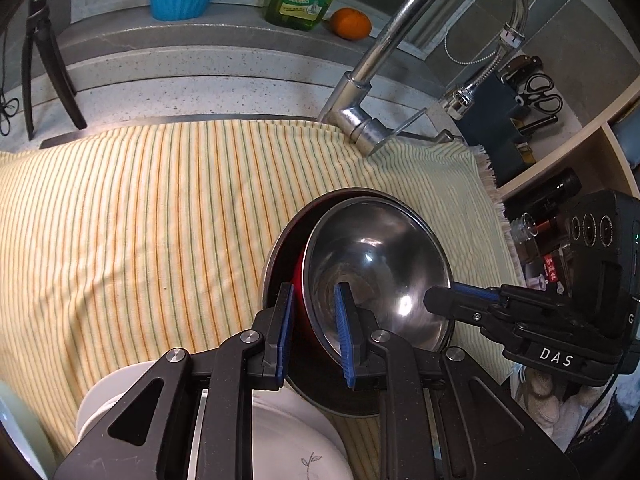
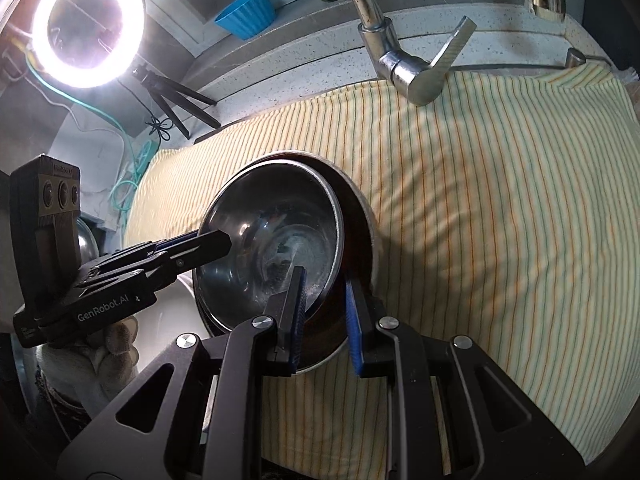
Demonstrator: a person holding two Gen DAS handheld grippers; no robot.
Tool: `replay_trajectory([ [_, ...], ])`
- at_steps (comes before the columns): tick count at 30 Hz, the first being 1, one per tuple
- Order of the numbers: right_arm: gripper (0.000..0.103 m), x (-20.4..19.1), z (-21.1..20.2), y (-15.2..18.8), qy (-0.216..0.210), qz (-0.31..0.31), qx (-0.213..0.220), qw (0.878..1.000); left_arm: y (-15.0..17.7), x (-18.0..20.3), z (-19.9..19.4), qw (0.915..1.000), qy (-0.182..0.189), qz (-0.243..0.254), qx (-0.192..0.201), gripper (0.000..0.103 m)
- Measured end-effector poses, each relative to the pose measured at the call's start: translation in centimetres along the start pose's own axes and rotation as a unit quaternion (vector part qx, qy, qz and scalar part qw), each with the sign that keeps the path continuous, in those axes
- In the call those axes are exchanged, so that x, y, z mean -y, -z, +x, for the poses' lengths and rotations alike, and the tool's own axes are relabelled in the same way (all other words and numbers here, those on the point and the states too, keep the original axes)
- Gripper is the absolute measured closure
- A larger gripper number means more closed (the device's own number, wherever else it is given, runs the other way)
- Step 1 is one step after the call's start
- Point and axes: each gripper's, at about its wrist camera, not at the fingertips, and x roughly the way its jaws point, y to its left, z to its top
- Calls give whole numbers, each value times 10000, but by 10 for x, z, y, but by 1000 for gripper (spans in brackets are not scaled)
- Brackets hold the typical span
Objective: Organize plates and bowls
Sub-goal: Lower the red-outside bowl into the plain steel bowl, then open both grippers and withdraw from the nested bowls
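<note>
On the striped cloth (image 1: pixel 132 216) spread over the counter, a steel bowl (image 1: pixel 376 264) sits nested and tilted inside a larger dark bowl (image 1: pixel 280 248) with a red inner wall. Left gripper (image 1: pixel 314 330) and right gripper (image 2: pixel 326 316) each straddle the near rims from opposite sides, one finger inside the steel bowl and one outside. Both tongs are clenched narrow, apparently pinching the two rims together; whether the pads bear on the steel rim alone or on both rims cannot be told.

Likely hazards: polished steel offers little friction, so a rim pinch may slip if the two hands lift unevenly. The inner bowl, lying askew, may rock or slide out of the outer one when tipped. Should only one rim be gripped, the other bowl may drop back onto the cloth. A faucet (image 1: pixel 400 32) arches just behind, and white dishes (image 1: pixel 288 440) lie near the left gripper, so a wide swing risks a collision.

Steel bowl: round, mirror-bright, empty, with a thin rolled rim and a smudged base.
</note>
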Motion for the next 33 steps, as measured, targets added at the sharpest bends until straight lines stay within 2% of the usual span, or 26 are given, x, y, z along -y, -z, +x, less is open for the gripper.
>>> replay_trajectory([
  [9, 82, -3, 3, -2, 63, -88, -39, 9999, -1, 1, 1, 10000, -37, 52, -51, 85],
  [13, 76, -5, 3, -2, 78, -125, -28, 9999, -1, 2, 2, 10000, -21, 55, -62, 84],
  [15, 75, -6, 3, -2, 82, -137, -32, 9999, -1, 1, 2, 10000, -19, 39, -58, 82],
  [29, 74, -7, -3, 2, 104, -104, 49, 9999, 0, 1, -9, 9999, 102, -18, 19, 81],
  [30, 73, -7, -4, 2, 104, -101, 76, 9999, 0, 1, -11, 9999, 123, -32, 38, 81],
  [33, 61, -10, -10, 2, 102, -97, 206, 9997, 1, -2, -17, 9997, 200, -97, 113, 81],
])
